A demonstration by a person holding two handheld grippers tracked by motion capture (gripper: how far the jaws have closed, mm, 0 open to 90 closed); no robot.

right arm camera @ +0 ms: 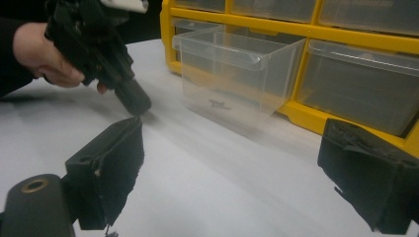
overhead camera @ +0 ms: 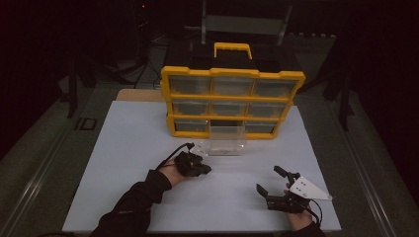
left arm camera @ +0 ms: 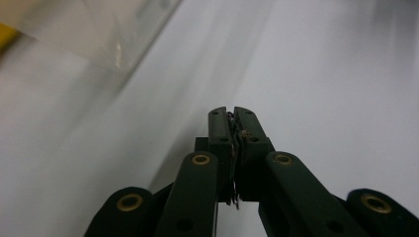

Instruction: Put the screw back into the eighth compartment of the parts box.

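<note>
Taking the clear drawer (overhead camera: 226,146) as our landmark, we see it standing on the white table (overhead camera: 123,148), pulled out in front of the yellow organizer (overhead camera: 232,101) and touching its bottom middle slot. Just to the left of the drawer and slightly nearer us sits our left claw (overhead camera: 205,169), held in our left hand (overhead camera: 173,174) with its tip pointing toward the drawer's lower left corner. In the left gripper view its jaws are pressed together over the bare table, with only a thin dark wiry scrap (left arm camera: 236,148) showing in the seam between the pads; what that scrap is we cannot tell. In the right gripper view the same claw (right arm camera: 136,101) hangs tilted down, its tip close above the table just left of the drawer (right arm camera: 237,74), not touching it. Well to the right of the drawer and closer to the table's near edge, our right claw (overhead camera: 269,181) rests low with its jaws spread wide and nothing between them, facing the drawer and the organizer (right arm camera: 346,37).
</note>
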